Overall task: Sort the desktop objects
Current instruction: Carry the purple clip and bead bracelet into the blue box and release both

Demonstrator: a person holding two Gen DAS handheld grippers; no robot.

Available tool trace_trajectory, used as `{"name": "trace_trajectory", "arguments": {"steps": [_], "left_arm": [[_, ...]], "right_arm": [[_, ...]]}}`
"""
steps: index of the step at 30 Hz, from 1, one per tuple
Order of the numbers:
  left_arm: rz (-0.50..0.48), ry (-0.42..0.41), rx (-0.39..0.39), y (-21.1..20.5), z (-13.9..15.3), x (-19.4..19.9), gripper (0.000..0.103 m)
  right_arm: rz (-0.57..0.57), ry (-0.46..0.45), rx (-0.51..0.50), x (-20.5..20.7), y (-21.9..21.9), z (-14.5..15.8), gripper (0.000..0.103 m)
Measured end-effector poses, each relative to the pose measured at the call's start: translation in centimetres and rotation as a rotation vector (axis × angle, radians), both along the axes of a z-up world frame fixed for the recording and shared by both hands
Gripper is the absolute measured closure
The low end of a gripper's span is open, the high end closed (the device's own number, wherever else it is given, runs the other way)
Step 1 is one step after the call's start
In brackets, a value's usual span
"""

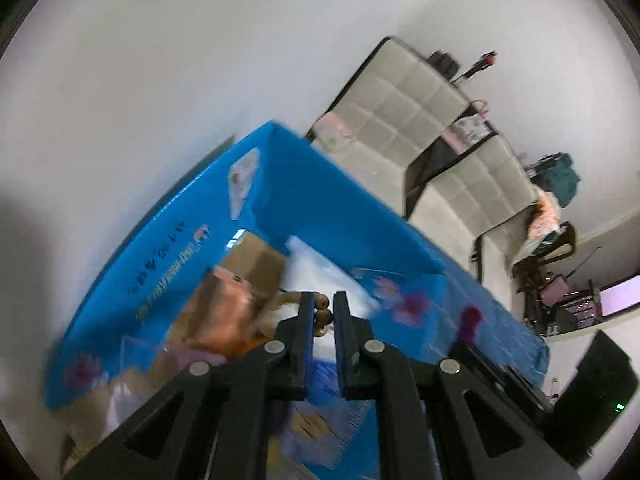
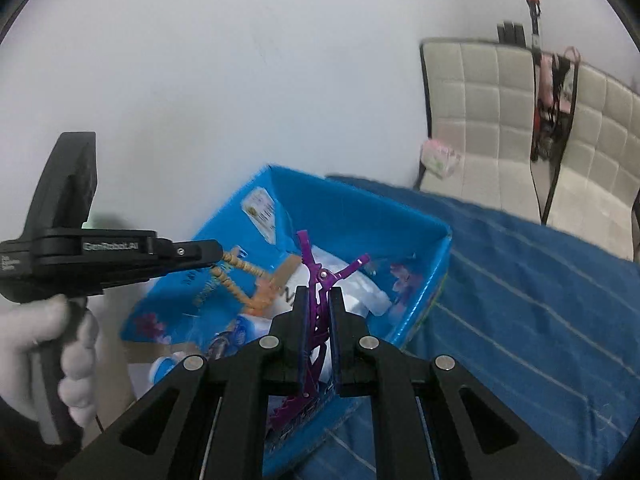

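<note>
While both grippers hover over the open blue cardboard box (image 2: 352,216), the right gripper (image 2: 319,300) pinches a purple metal hair clip (image 2: 316,280) and the left gripper (image 1: 322,308) clamps a tan beaded wooden figure (image 2: 240,276) — released early, either could snag on the box's wall and fall outside

Bench draped in a blue striped cloth (image 2: 540,300), filling the right and lower right of the right wrist view. An open blue cardboard box (image 2: 360,208) sits directly on it, centre frame.
</note>
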State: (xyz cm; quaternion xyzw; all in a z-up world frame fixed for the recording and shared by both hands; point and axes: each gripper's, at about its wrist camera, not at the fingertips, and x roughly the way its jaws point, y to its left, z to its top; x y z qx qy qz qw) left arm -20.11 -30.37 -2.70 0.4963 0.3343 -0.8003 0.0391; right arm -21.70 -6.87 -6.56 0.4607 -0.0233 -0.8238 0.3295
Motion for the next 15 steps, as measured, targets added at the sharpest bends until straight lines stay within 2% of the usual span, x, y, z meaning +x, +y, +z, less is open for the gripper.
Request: {"name": "trace_trajectory", "arguments": {"steps": [5, 11, 15], "left_arm": [[-0.018, -0.077, -0.057, -0.4, -4.4, -1.8, 0.1], [-0.059, -0.119, -0.146, 0.8, -6.4, -1.6, 0.1], [-0.082, -0.126, -0.21, 1.8, -6.5, -1.1, 0.1]], "right_arm": [[-0.016, -0.075, 0.043, -0.9, -1.1, -2.8, 0.094], [-0.007, -0.105, 0.09, -1.0, -1.5, -4.7, 0.094], [-0.003, -0.116, 0.105, -1.0, -1.4, -5.1, 0.094]]}}
